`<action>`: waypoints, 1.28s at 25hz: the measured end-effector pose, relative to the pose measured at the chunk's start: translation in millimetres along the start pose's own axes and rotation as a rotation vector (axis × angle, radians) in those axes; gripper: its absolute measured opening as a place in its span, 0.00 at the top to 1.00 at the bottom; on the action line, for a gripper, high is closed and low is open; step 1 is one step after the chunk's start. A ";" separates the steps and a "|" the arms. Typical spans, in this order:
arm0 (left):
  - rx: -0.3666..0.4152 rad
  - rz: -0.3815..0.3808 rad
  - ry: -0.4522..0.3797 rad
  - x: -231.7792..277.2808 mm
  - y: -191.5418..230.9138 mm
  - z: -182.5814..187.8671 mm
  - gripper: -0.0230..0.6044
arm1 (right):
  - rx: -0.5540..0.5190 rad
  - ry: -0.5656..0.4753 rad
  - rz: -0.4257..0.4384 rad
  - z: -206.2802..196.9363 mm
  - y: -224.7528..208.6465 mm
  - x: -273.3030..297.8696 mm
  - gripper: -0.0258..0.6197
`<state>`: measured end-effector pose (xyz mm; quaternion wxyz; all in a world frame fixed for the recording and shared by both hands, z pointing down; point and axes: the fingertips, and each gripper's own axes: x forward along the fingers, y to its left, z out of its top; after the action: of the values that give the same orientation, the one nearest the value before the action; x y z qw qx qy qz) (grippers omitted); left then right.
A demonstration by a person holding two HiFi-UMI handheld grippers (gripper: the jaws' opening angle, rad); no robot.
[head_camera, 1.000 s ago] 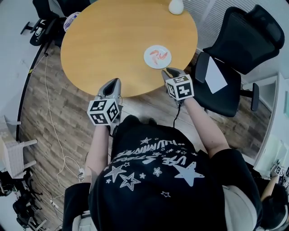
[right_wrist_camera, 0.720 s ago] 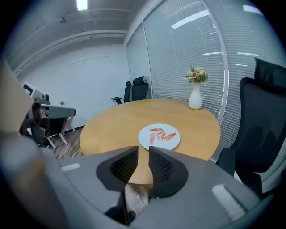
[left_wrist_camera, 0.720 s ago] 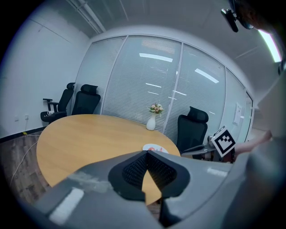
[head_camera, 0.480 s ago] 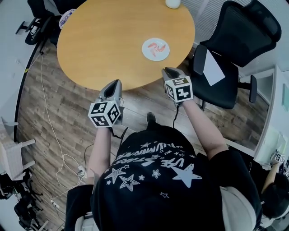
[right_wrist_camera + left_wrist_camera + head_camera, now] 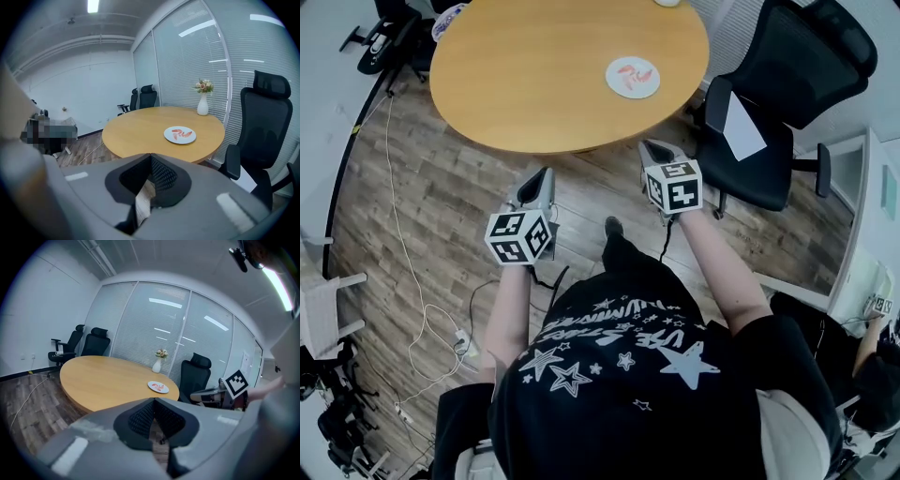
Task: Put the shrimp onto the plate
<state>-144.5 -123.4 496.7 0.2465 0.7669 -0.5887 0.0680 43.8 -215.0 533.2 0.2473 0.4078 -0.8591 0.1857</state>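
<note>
A white plate (image 5: 632, 77) with pink shrimp (image 5: 630, 75) on it lies near the right side of the round wooden table (image 5: 534, 75). The left gripper view shows the plate (image 5: 158, 387) far ahead, and the right gripper view shows the plate (image 5: 180, 135) with the shrimp (image 5: 182, 133) on it. My left gripper (image 5: 546, 174) and right gripper (image 5: 650, 146) hang over the wooden floor, short of the table's near edge. Both are shut with nothing between their jaws. Each gripper view shows its own gripper's tips meeting, the left gripper (image 5: 153, 401) and the right gripper (image 5: 151, 157).
A black office chair (image 5: 792, 75) with a white sheet (image 5: 739, 131) on its seat stands right of the table. A white vase with flowers (image 5: 202, 103) sits at the table's far edge. Cables (image 5: 412, 300) trail on the floor at left. More chairs (image 5: 89, 341) stand beyond the table.
The table and plate have slid toward the top of the head view: the person and both grippers have drawn back from the table. Both grippers stay shut.
</note>
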 end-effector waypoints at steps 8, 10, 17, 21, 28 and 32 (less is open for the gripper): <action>-0.003 0.005 -0.016 -54.0 -14.0 -21.4 0.96 | 0.008 -0.029 0.019 -16.4 37.6 -40.5 0.96; 0.004 0.001 -0.020 -67.1 -20.9 -25.4 0.96 | 0.008 -0.034 0.020 -20.1 45.2 -51.2 0.96; 0.007 0.004 -0.030 -110.0 -34.7 -46.6 0.96 | -0.013 -0.026 0.036 -43.4 75.9 -84.4 0.96; 0.015 -0.001 -0.033 -130.5 -44.3 -56.6 0.96 | -0.005 -0.026 0.032 -54.0 84.2 -102.5 0.96; 0.017 -0.002 -0.034 -165.3 -54.3 -74.9 0.96 | -0.009 -0.022 0.039 -75.9 107.1 -131.2 0.96; 0.018 -0.006 -0.040 -179.6 -58.9 -83.6 0.96 | -0.015 -0.027 0.036 -83.3 115.9 -142.9 0.96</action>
<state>-127.2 82.0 481.0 0.2281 0.7719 -0.5906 0.0571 52.6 -15.3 504.6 0.2356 0.3929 -0.8709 0.1781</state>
